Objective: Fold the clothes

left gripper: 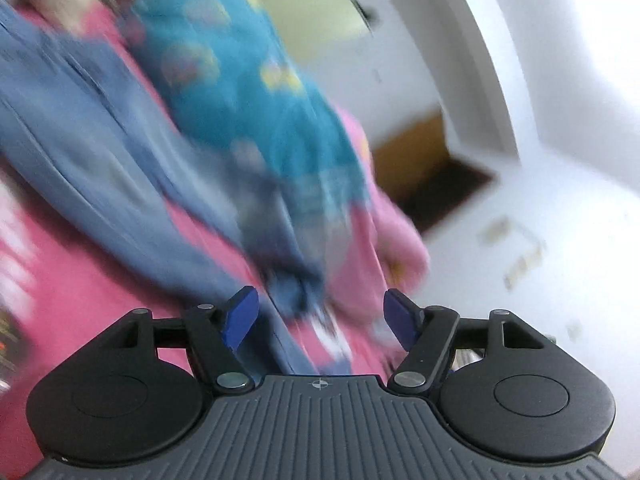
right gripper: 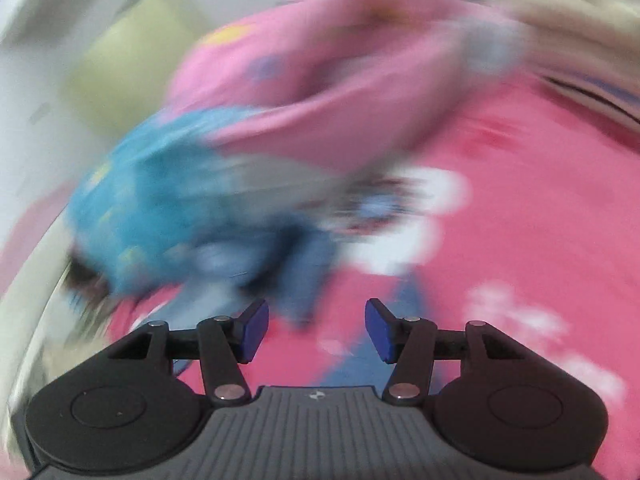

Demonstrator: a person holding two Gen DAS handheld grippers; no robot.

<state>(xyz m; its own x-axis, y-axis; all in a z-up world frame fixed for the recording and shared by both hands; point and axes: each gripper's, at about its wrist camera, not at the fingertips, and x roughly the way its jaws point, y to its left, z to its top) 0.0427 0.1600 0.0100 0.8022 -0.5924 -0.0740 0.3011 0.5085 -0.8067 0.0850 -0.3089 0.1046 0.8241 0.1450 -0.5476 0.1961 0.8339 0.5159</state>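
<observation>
Blurred teal garment (left gripper: pixel 240 92), left tongs (left gripper: pixel 320 320) apart

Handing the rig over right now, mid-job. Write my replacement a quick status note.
Left hand-held gripper: open, holding nothing.
Right hand-held gripper: open, holding nothing.
Clothes lie in a loose heap on the pink bedspread: teal patterned garment, blue denim garment, light pink garment. Both views are motion-blurred, so details are unclear.
Done: no folded item visible.
Left: pull one garment free, spread it flat, fold it, repeat for the others.
</observation>
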